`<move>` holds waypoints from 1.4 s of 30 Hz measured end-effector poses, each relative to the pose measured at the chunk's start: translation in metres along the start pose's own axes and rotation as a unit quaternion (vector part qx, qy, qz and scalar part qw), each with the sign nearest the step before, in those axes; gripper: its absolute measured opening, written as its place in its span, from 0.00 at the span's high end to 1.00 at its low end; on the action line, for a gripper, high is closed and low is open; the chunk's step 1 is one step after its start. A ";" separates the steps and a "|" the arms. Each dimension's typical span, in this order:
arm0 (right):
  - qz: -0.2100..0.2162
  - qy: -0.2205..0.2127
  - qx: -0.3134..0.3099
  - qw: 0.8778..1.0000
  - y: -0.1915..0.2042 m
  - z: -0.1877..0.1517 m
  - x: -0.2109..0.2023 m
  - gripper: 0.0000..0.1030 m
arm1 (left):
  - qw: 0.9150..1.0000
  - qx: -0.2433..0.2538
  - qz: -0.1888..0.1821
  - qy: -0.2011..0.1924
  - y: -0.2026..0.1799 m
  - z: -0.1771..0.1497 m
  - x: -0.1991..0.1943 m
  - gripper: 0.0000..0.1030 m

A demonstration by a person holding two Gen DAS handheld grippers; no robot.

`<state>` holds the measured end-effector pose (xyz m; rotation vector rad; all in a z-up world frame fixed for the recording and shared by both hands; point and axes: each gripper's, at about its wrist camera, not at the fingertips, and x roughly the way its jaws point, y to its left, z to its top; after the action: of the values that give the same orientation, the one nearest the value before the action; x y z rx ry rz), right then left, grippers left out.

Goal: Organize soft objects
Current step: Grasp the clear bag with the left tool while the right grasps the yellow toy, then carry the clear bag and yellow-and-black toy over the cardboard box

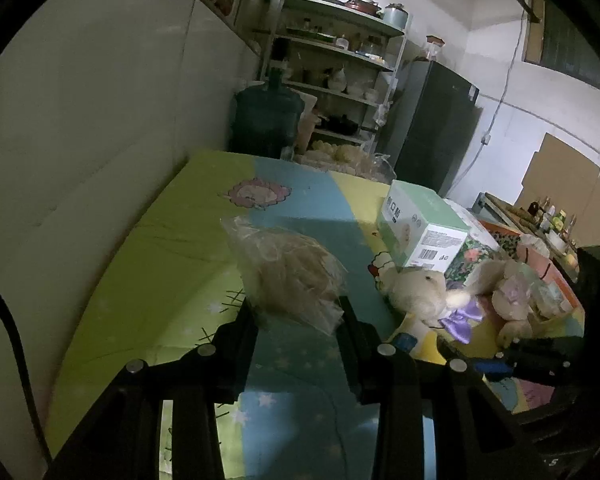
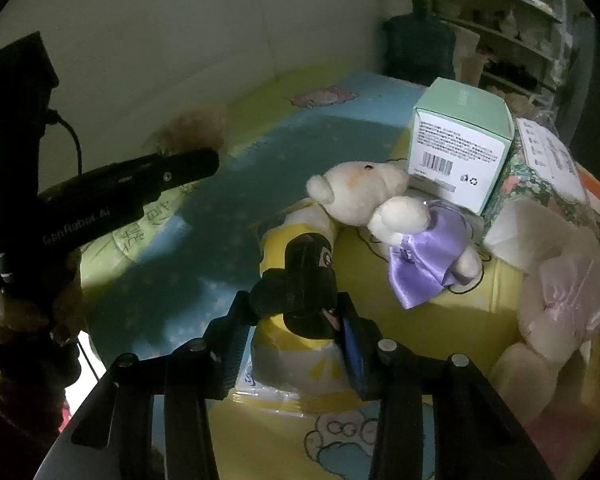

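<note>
Bedsheet (image 1: 148,248); clear bag (image 1: 288,268) of seemingly tan fluff.

Right gripper (image 2: 296,312) clamped on black-and-yellow plush toy (image 2: 296,280), cream bear (image 2: 360,192) at one o'clock.

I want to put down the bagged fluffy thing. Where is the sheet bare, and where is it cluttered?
Bare: the green and blue bed sheet between the pale wall and the clear bag of tan fluff, back to the pink cartoon print. Crowded: the side with the mint-green carton, cream bear in purple satin and yellow plush.
</note>
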<state>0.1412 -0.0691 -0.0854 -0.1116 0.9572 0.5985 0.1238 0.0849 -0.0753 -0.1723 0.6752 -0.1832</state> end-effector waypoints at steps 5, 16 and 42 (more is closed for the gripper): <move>0.010 -0.010 0.006 1.000 0.001 0.000 -0.005 0.58 | 1.000 -0.001 0.000 -0.007 0.000 0.000 -0.007 0.62; 0.020 -0.055 0.002 0.998 0.015 -0.009 -0.044 0.58 | 0.999 0.006 -0.004 -0.036 -0.011 0.008 -0.031 0.62; -0.031 -0.139 0.067 0.988 -0.041 -0.034 -0.128 0.58 | 0.994 0.076 -0.052 -0.066 -0.093 0.032 -0.049 0.62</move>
<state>0.0828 -0.1701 -0.0104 0.0610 0.7182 0.4763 0.0961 0.0093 -0.0008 -0.0717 0.5185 -0.3199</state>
